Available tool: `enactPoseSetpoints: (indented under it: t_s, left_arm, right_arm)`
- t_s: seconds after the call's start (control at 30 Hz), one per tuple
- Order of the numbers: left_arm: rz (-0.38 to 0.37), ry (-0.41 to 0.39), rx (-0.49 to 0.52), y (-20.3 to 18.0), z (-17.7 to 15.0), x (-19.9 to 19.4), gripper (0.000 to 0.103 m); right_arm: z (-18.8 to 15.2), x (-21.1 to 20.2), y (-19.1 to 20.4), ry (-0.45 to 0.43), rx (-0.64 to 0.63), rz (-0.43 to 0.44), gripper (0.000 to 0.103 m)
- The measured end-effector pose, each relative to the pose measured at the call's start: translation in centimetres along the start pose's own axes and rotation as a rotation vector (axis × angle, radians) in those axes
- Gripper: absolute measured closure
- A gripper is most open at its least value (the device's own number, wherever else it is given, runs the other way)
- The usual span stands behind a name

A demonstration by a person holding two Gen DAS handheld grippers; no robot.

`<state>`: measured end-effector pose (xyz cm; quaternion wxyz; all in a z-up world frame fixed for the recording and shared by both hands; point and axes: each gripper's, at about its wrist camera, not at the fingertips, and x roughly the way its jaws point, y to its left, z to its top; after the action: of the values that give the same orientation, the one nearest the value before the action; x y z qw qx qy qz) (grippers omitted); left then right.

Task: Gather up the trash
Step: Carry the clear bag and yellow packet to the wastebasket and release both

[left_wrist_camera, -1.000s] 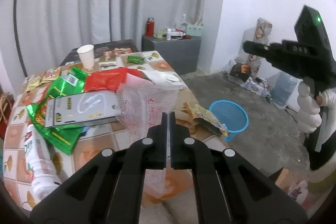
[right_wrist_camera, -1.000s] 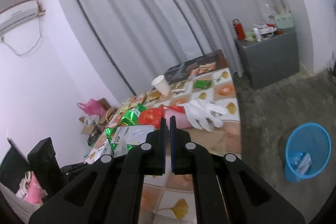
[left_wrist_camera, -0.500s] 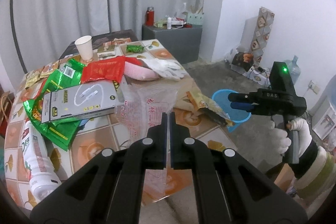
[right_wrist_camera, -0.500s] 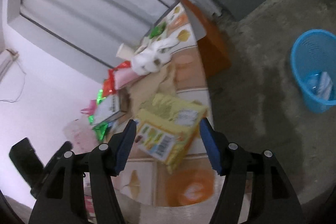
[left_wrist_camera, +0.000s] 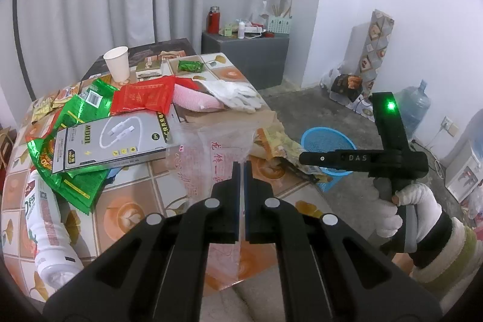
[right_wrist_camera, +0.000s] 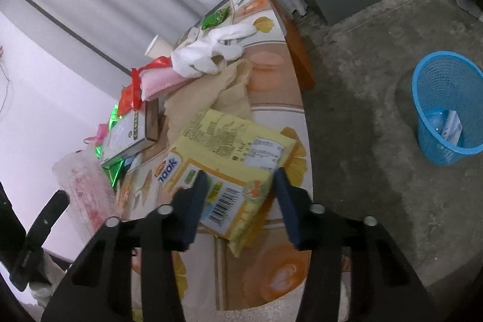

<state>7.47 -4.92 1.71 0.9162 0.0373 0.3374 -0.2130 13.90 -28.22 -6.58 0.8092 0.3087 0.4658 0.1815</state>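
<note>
A yellow snack packet (right_wrist_camera: 229, 153) lies at the table's right edge; it also shows in the left wrist view (left_wrist_camera: 280, 147). My right gripper (right_wrist_camera: 240, 186) is open, with its jaws on either side of the packet's near end. My left gripper (left_wrist_camera: 240, 171) is shut on a clear plastic bag with red print (left_wrist_camera: 211, 153) and holds it above the table. A blue mesh trash basket (right_wrist_camera: 446, 107) stands on the floor right of the table, with some scraps inside; it also shows in the left wrist view (left_wrist_camera: 326, 141).
The tiled table (left_wrist_camera: 135, 201) carries a grey cable box (left_wrist_camera: 111, 141), green and red wrappers (left_wrist_camera: 87, 107), a white bottle (left_wrist_camera: 45, 219), a paper cup (left_wrist_camera: 117, 67), white gloves (left_wrist_camera: 235, 92) and brown paper (right_wrist_camera: 211, 92). A grey cabinet (left_wrist_camera: 244, 53) stands behind.
My right gripper has opened, swung down from high over the table and closed in on the yellow packet. My left gripper stays shut on the bag, nearly still.
</note>
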Motion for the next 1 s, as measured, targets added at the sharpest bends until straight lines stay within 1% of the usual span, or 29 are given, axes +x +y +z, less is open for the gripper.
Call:
enactPoseSetpoints:
  t_s: [0.03, 0.1, 0.2, 0.23, 0.4, 0.57, 0.7, 0.87, 1.0]
  left_arm:
    - [0.0, 0.0, 0.0, 0.0, 0.0, 0.0, 0.103]
    - [-0.001, -0.003, -0.002, 0.0, 0.0, -0.1, 0.103]
    - [-0.001, -0.012, -0.003, -0.1, 0.1, -0.5, 0.103]
    - [-0.001, -0.016, -0.003, -0.1, 0.1, -0.7, 0.103]
    - [0.003, -0.033, -0.002, -0.1, 0.1, -1.4, 0.103]
    - [0.011, -0.044, -0.006, 0.5, 0.1, -1.5, 0.103]
    - [0.012, -0.051, -0.015, 0.8, 0.2, -1.7, 0.103]
    - [-0.004, -0.077, 0.004, 0.1, 1.2, -2.0, 0.103]
    - [-0.047, -0.109, 0.045, -1.5, 3.1, -1.9, 0.103]
  right_arm:
    - [0.0, -0.1, 0.2, -0.002, -0.002, -0.001, 0.073]
    - [-0.1, -0.3, 0.4, -0.006, -0.007, 0.0, 0.08]
    - [-0.4, -0.5, 1.2, -0.003, -0.019, 0.007, 0.088]
    - [-0.6, -0.5, 1.5, -0.003, -0.026, 0.01, 0.089]
    - [-1.3, -1.3, 2.5, -0.013, -0.032, 0.041, 0.092]
    - [-2.4, -2.8, 5.1, -0.028, -0.106, 0.11, 0.093]
    - [-2.3, -4.0, 6.3, -0.054, -0.139, 0.143, 0.093]
    - [-1.7, -6.1, 6.0, -0.105, -0.124, 0.167, 0.093]
    - [-1.2, -7.8, 4.5, -0.154, -0.078, 0.173, 0.094]
